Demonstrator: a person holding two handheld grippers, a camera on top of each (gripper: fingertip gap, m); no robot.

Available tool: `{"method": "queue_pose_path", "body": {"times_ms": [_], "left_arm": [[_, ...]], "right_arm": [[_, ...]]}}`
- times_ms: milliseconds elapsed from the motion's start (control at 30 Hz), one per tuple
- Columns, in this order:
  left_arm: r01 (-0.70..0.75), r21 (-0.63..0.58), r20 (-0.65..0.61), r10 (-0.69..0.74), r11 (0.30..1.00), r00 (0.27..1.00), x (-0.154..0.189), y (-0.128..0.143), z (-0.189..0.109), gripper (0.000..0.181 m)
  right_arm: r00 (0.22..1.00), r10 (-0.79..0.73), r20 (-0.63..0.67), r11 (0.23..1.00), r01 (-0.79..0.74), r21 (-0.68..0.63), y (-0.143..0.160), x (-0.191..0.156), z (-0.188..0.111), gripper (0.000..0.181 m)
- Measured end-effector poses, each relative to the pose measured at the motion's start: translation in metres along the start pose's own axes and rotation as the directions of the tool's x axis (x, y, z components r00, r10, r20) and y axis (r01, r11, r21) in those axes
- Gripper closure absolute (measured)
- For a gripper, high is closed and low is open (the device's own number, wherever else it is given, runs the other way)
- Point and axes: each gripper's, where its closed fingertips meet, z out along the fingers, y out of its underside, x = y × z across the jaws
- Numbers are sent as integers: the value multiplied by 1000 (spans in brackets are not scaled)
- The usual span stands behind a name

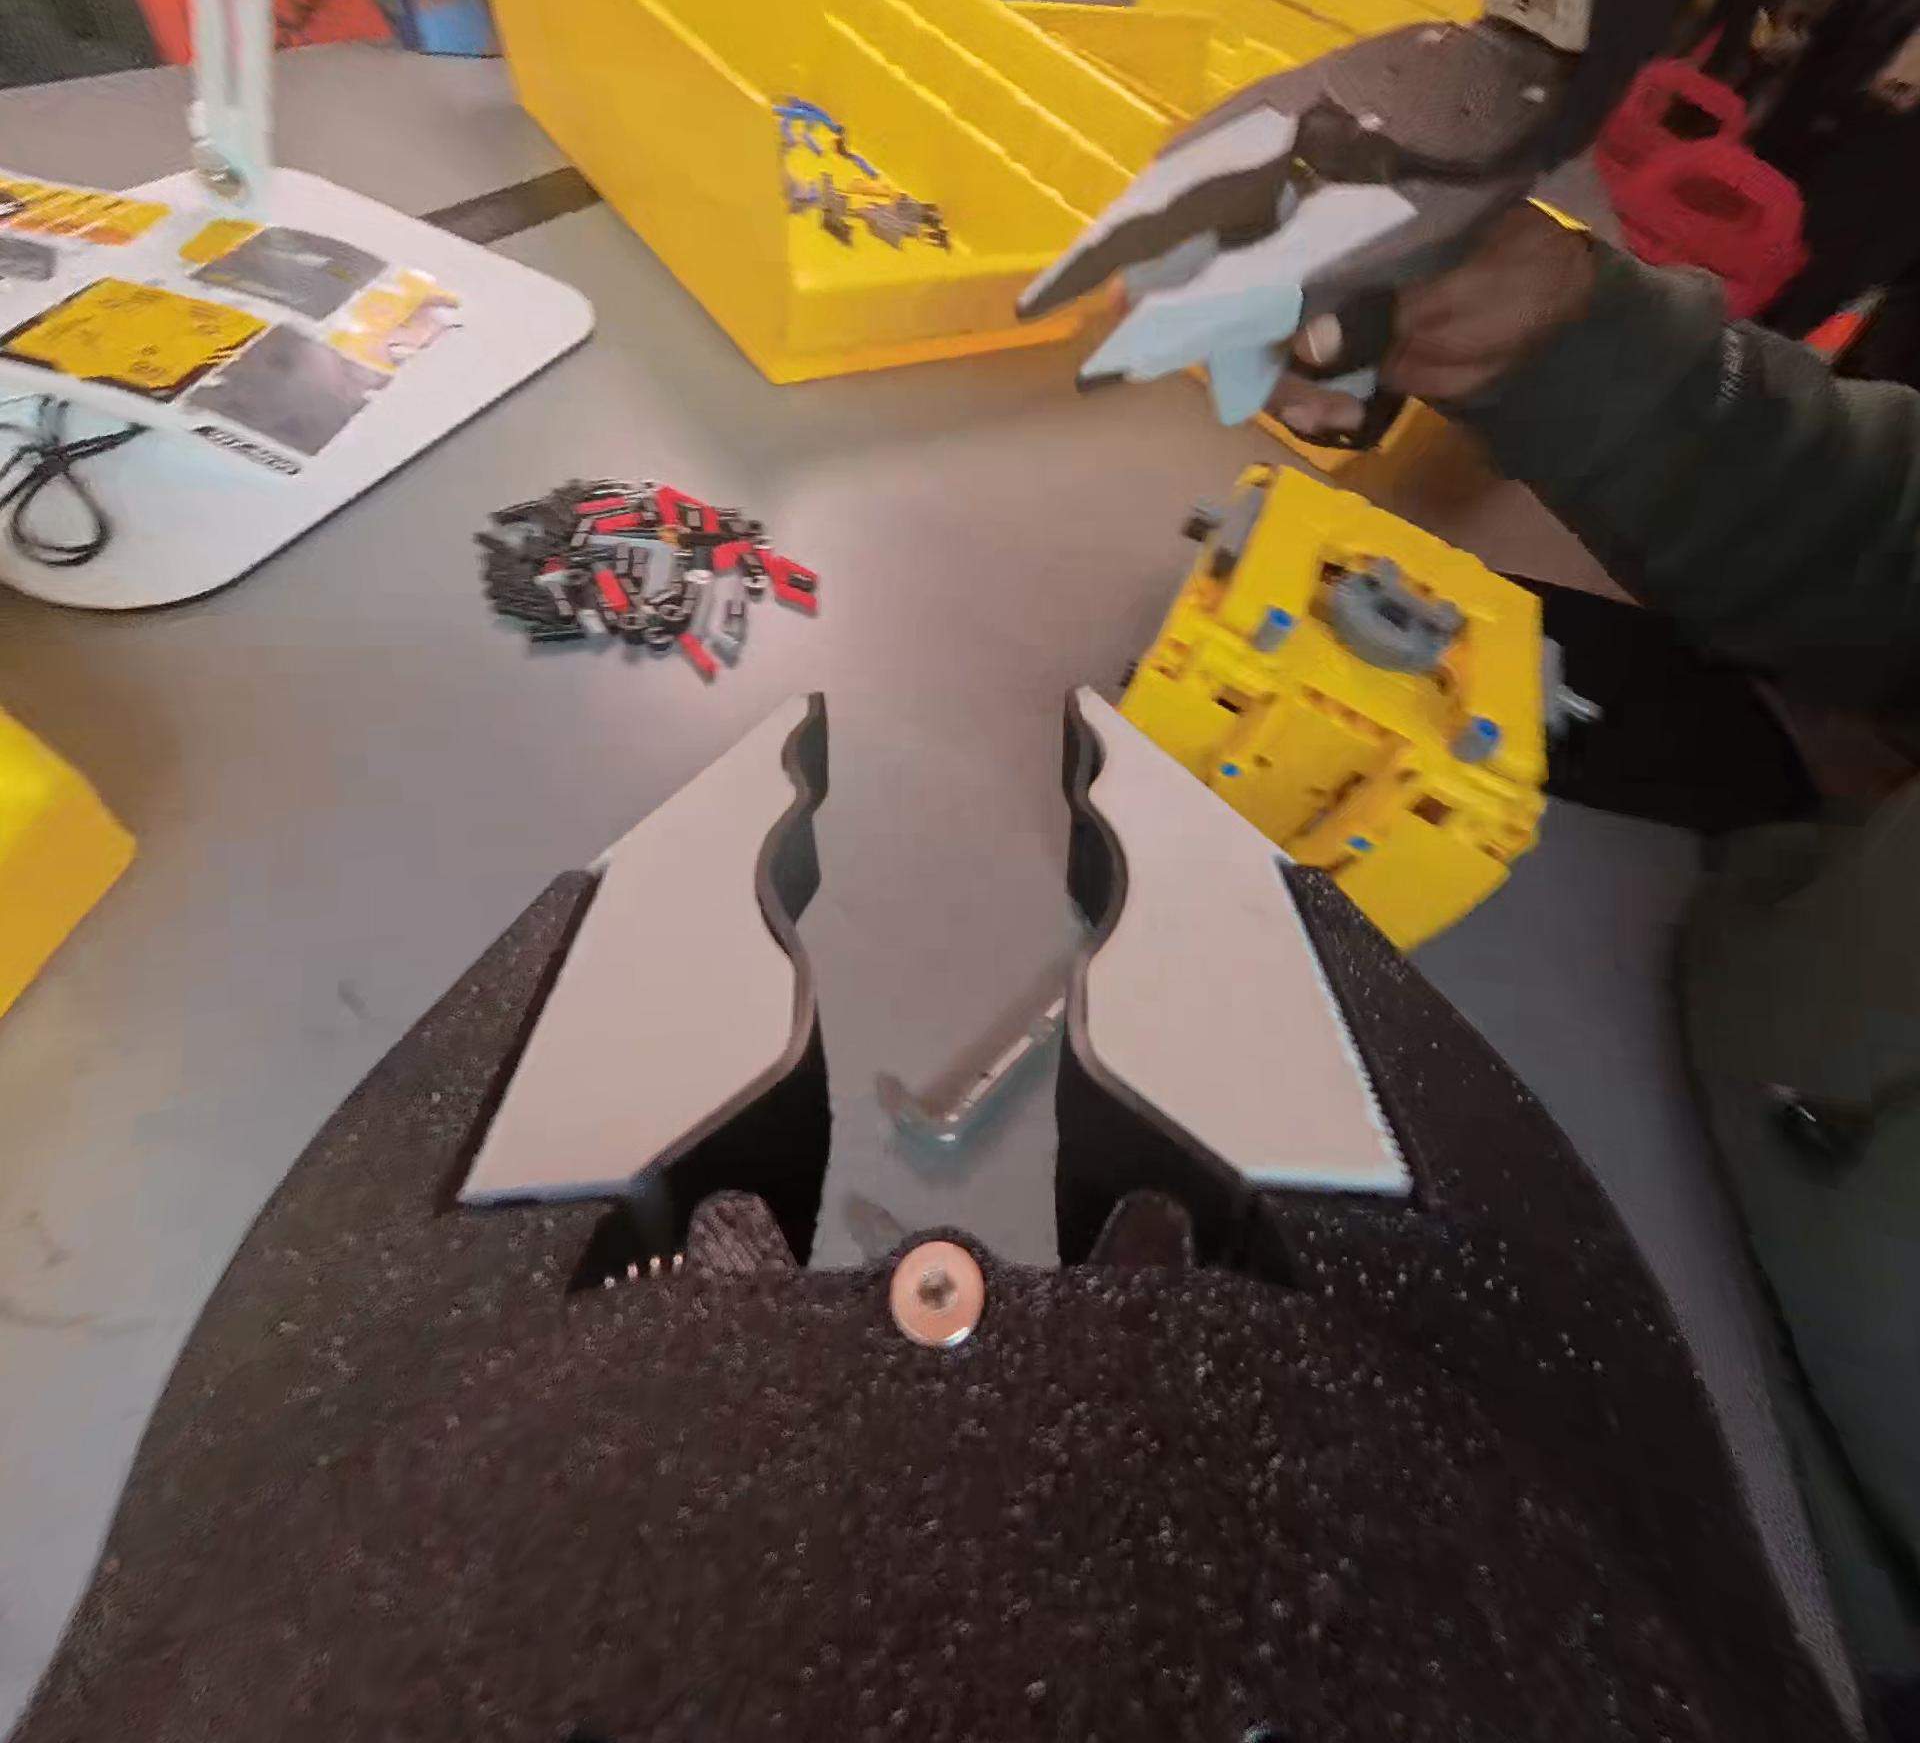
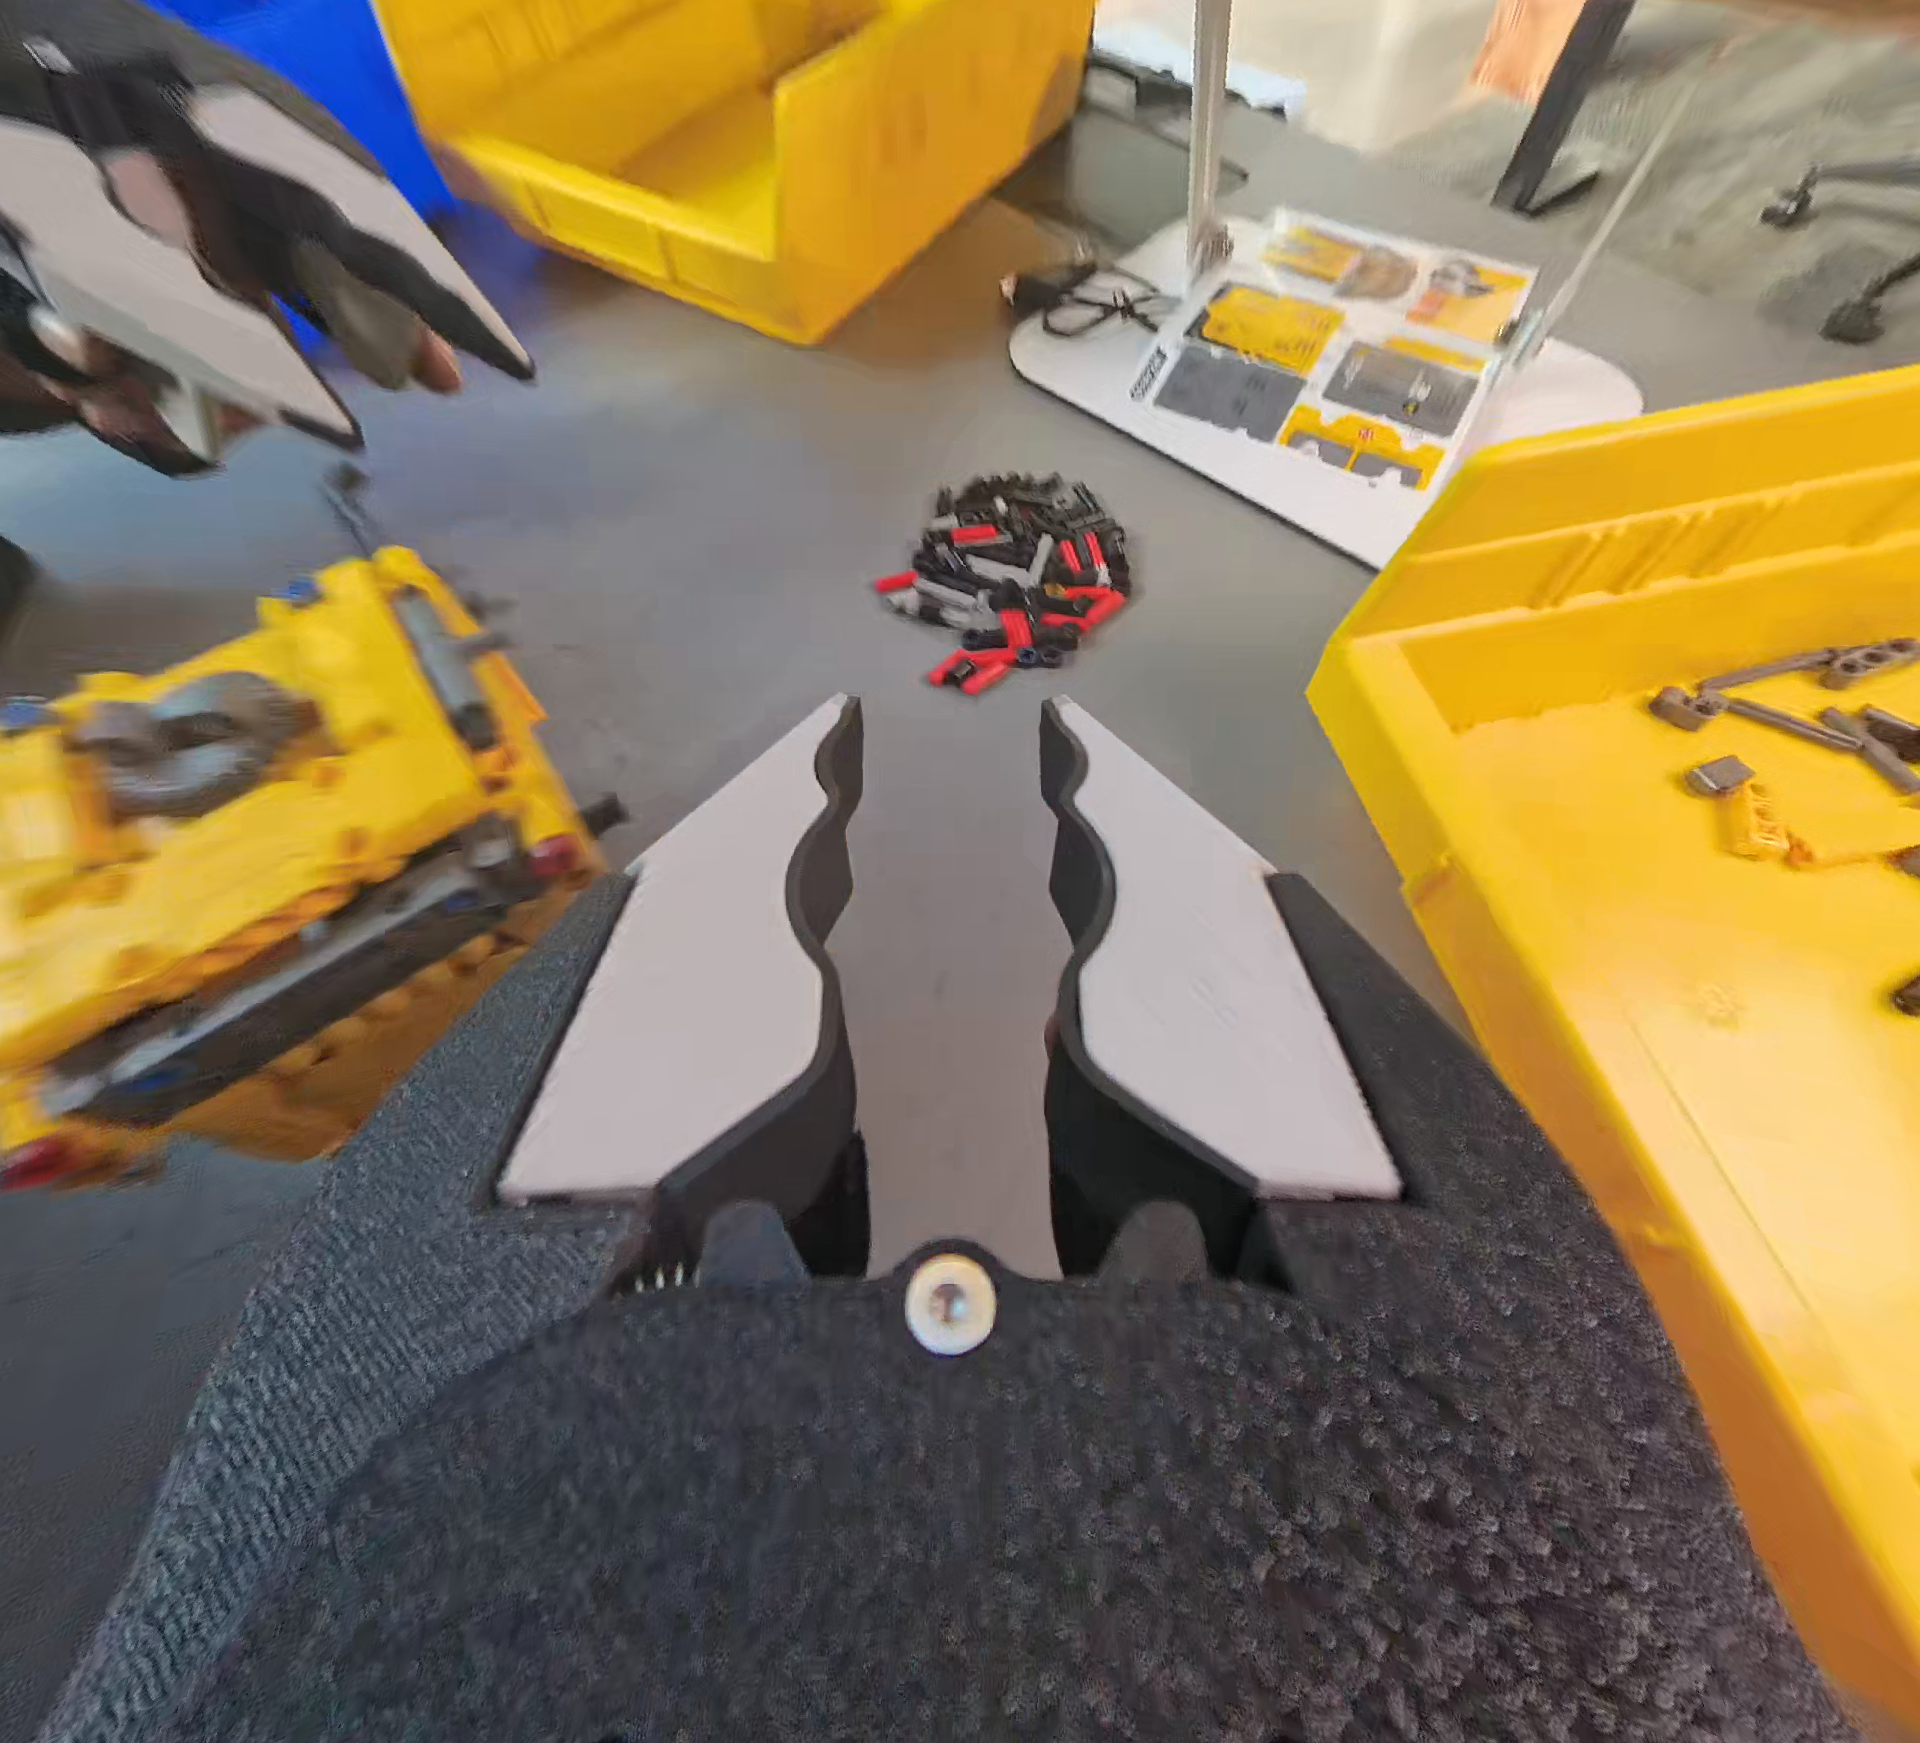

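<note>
A: How do the grippers stand?
B: The left gripper (image 1: pixel 945 717) hangs empty, jaws apart, above the grey table (image 1: pixel 312 862); the right gripper (image 2: pixel 951 717) likewise.
A: Around them?
B: A pile of red and black pieces (image 2: pixel 1003 587) ahead, a yellow brick model (image 1: pixel 1340 706) beside, yellow bins (image 2: pixel 748 83) beyond.

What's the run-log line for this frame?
left gripper: open, empty | right gripper: open, empty | nearest: parts pile | beside: yellow brick model
</note>
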Motion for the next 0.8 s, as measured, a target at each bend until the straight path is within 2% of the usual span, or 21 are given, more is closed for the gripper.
{"method": "queue_pose_path", "body": {"times_ms": [100, 200, 333, 433, 800], "left_arm": [[66, -91, 207, -46, 994, 977, -57, 4, 22, 141], [60, -203, 293, 2, 977, 956, -84, 15, 49, 143], [35, -324, 306, 70, 946, 950, -97, 34, 78, 145], [-3, -363, 293, 117, 932, 949, -97, 41, 87, 149], [-79, -368, 246, 179, 926, 953, -92, 39, 100, 167]], "right_arm": [[998, -52, -18, 984, 48, -170, 32, 14, 56, 154], [998, -64, -4, 965, 61, -254, 47, 14, 86, 160], [996, -85, 19, 961, 87, -264, 41, 13, 92, 163], [991, -116, 61, 949, 129, -286, 44, 8, 94, 163], [987, -142, 70, 939, 156, -307, 49, 14, 95, 163]]}}
